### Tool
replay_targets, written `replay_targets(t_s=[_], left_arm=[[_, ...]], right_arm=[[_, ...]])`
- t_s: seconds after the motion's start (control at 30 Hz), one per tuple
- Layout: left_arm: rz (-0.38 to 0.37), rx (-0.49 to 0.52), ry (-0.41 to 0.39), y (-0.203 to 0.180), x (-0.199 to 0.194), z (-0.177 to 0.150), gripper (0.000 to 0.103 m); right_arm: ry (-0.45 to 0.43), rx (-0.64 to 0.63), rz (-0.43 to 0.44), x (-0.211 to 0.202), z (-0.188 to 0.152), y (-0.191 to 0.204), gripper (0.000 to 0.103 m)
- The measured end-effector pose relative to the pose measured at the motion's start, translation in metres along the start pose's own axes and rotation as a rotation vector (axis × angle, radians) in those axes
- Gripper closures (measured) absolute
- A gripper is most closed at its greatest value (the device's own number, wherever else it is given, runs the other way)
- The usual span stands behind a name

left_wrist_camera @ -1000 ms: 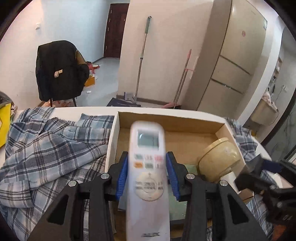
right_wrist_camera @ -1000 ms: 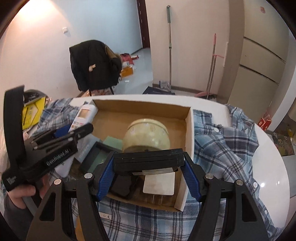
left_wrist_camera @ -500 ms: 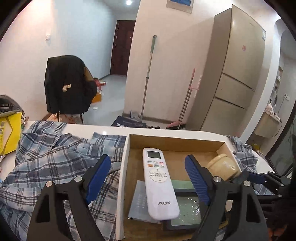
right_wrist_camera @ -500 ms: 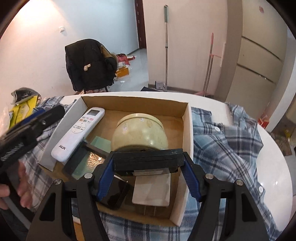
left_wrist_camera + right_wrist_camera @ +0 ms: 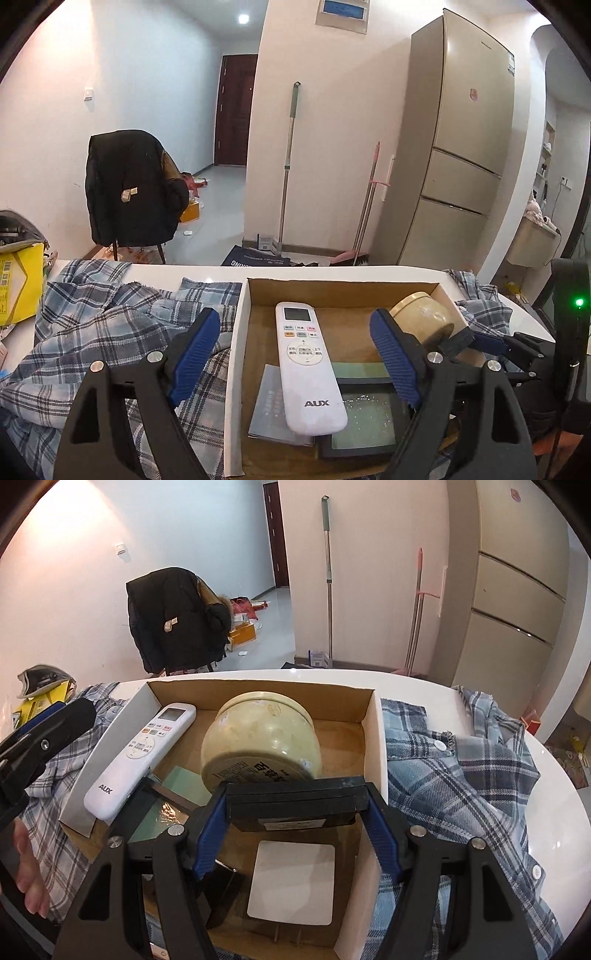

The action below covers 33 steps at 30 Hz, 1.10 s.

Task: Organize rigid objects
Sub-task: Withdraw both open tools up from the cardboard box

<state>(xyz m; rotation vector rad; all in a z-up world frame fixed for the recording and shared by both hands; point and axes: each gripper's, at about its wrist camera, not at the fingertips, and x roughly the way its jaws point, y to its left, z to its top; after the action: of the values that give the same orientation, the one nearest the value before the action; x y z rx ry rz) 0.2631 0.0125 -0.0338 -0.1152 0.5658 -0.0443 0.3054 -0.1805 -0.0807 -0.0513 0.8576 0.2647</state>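
Observation:
My left gripper is open, its blue pads wide apart above the white AUX remote. The remote lies free along the left side of the cardboard box, resting on a grey booklet and a dark framed pane. A cream jar lies on its side in the middle of the box. My right gripper is shut on a flat black case, held crosswise just above the near end of the box and over a white square card.
Plaid shirts are spread on the white round table on both sides of the box. A yellow bag sits at the far left. Beyond the table are a chair with a black jacket, mops and a fridge.
The left gripper opened and let go of the remote, which now lies in the box, then drew back and up. The right gripper sank a little with the black case.

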Motion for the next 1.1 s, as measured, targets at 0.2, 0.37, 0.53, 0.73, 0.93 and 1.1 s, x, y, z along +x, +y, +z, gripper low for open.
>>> replay_targets(t_s=[0.2,0.37,0.53,0.73,0.93,1.1], left_arm=[[0.008,0.013,-0.021,-0.001,-0.013,0.011,0.018],[0.022,0.002,-0.158,-0.005,-0.068,0.037,0.018],[0.049,0.032,-0.247,-0.019,-0.12,0.044,0.018],[0.01,0.106,-0.307,-0.034,-0.187,0.023,0.0],[0.021,0.05,-0.374,-0.026,-0.235,-0.005,0.0],[0.068,0.061,-0.41,-0.019,-0.248,-0.036,0.0]], right_arm=[[-0.043,0.052,-0.01,-0.018,0.006,-0.004,0.029],[-0.194,0.178,0.009,-0.08,0.019,-0.016,0.022],[-0.209,0.231,0.054,-0.127,0.021,-0.015,0.022],[-0.277,0.077,0.055,-0.174,0.0,0.017,0.022],[-0.293,-0.01,0.061,-0.194,-0.024,0.04,0.022],[-0.233,-0.072,0.114,-0.184,-0.049,0.058,0.022]])
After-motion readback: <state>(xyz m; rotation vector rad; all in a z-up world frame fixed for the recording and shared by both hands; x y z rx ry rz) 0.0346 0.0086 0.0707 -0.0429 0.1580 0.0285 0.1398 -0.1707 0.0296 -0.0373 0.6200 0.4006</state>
